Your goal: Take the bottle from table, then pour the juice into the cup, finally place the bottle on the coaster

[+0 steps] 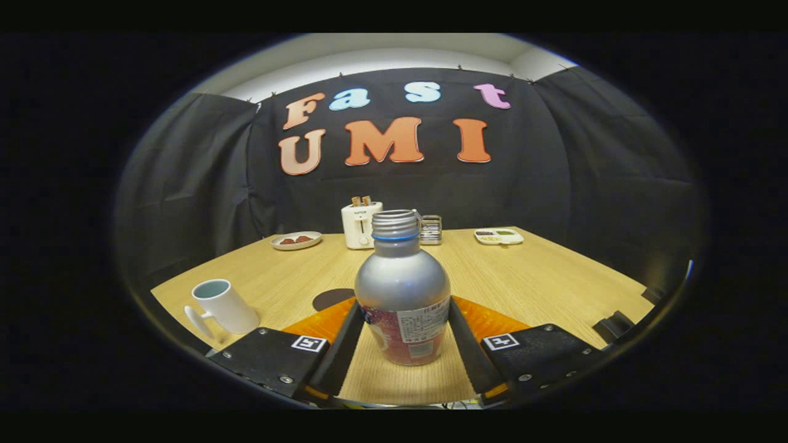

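A silver bottle [402, 295] stood on the tabletop [529, 277] between the gripper [403, 344] jaws, which touched its sides; a firm squeeze should precede lifting.

The bottle [402, 301] carries a printed label around its lower body, with a pale panel of small print, but the characters are too small and blurred to read. The toaster [361, 225] at the far side of the table bears a short dark brand mark near its top front, also too small to make out. Each finger block of the tool [402, 344] carries a square black-and-white fiducial marker, a coded pattern with no letters or numbers
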Motion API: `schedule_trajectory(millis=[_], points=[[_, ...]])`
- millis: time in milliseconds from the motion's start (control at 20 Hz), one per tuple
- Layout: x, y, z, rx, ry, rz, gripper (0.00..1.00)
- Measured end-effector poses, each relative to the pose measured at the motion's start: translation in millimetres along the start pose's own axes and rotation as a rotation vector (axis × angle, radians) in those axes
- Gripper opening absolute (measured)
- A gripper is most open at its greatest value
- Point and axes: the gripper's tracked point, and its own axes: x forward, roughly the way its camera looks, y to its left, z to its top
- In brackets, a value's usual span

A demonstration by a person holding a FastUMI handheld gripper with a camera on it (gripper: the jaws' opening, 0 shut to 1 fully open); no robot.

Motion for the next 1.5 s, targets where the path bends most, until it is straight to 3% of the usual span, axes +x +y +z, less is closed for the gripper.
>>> schedule_trajectory(millis=[700, 950, 1150, 1500], points=[[6, 78, 16, -0.336, -0.027, 0.032, 0.77], [6, 95, 22, -0.545, -0.052, -0.01, 0.78], [10, 108, 20, -0.638, -0.05, -0.009, 0.77], [19, 112, 29, -0.96, -0.067, -0.108, 0.77]])
